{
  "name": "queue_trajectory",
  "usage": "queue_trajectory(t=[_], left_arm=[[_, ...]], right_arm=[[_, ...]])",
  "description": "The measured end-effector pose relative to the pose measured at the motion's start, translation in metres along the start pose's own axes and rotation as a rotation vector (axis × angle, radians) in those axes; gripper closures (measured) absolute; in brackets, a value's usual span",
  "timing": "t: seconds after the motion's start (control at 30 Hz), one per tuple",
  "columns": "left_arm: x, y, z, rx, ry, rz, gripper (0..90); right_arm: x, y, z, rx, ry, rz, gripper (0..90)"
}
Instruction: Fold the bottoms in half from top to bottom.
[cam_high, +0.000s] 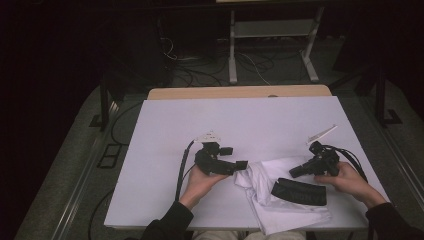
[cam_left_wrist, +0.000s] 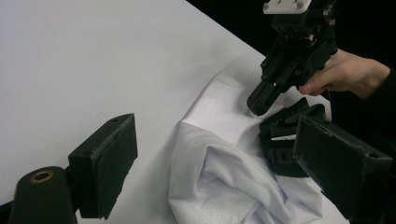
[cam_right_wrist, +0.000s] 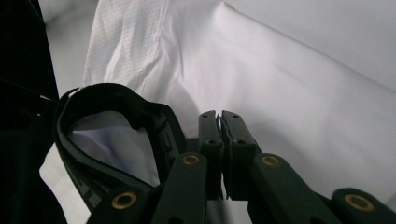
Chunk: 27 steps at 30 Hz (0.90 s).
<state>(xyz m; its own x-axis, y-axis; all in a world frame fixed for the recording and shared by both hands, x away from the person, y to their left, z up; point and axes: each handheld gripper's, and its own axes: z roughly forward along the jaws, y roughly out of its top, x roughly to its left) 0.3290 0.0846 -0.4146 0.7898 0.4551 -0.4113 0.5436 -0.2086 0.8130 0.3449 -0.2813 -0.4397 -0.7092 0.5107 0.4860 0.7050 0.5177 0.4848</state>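
On the left, the left hand-held gripper (cam_high: 241, 164) hovers just at the left edge of the white garment (cam_high: 280, 200), its jaws spread wide apart with nothing between them. The garment lies crumpled on the near right part of the white surface (cam_high: 165, 150); it looks like thin, light, perforated sports fabric, soft and limp, likely to sag and slide rather than keep any shape when lifted. A black elastic waistband (cam_high: 299, 191) runs across its near right portion, thicker and firmer than the cloth, and probably the surest place to take hold; a pinch on a folded hem or edge would serve too, while a grip on a single loose layer may only drag the rest along. Farther right, the right hand-held gripper (cam_high: 293, 173) has its jaws pressed together, tips down on the cloth just beside the waistband; in its own view a thin bit of white seems caught between the pads (cam_right_wrist: 233, 128), though that is hard to confirm. The count: one garment, one waistband, two hand-held grippers, one surface.
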Motion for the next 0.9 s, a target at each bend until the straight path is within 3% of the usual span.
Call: queue_trajectory(t=[0.23,0.47,0.7,0.9], left_arm=[[0.003,-0.002,-0.001,-0.005,0.001,-0.009,12.7],[0.004,-0.003,-0.001,-0.006,0.003,-0.008,12.7],[0.005,-0.004,0.000,-0.007,0.002,-0.014,12.7],[0.006,-0.005,-0.001,-0.006,0.002,-0.017,12.7]], right_arm=[[-0.002,0.003,0.010,0.025,0.007,0.000,85.4],[-0.002,0.008,0.020,0.060,0.049,0.004,85.8],[0.001,0.007,0.020,0.059,0.147,-0.005,87.2],[0.014,0.003,0.013,0.060,0.210,-0.036,87.6]])
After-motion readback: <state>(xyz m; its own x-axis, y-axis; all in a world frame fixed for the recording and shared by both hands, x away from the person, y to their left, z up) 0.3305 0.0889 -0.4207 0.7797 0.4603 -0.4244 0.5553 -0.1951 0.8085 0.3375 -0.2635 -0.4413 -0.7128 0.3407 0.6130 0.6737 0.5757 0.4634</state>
